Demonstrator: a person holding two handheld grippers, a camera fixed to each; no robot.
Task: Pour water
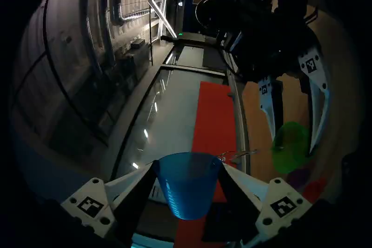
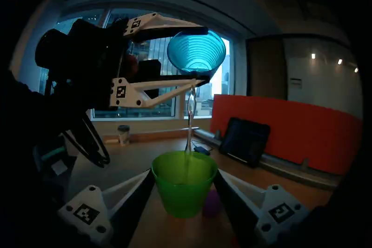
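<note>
Pouring is under way. The left gripper point(image 1: 188, 173) has its jaws closed narrow on the blue cup point(image 1: 188, 187), one on each side of its wall. In the right gripper view that cup is held high and tipped well over, with its mouth turned down and forward. A thin stream of water point(image 2: 190, 117) falls from its lower lip straight into the green cup point(image 2: 184, 192). The right gripper point(image 2: 184, 178) clamps the green cup upright between its jaws, directly under the blue one and low over the wooden worktop point(image 2: 135, 159). I cannot tell whether its base rests on the wood.

By my reading the task is in its middle. Water is passing across, but the level in the green cup is hidden by its wall, and I cannot tell how much the blue cup holds. What is left is to finish the pour and tip the blue cup back upright.

A small purple thing point(image 2: 212, 204) sits just beside the green cup. A dark tablet point(image 2: 245, 142) leans near the worktop's far edge, in front of the orange-red partition point(image 2: 302, 127). A paper cup point(image 2: 123, 134) stands on the ledge below the window point(image 2: 153, 62). None of these blocks the stream, though a splash could reach the tablet.
</note>
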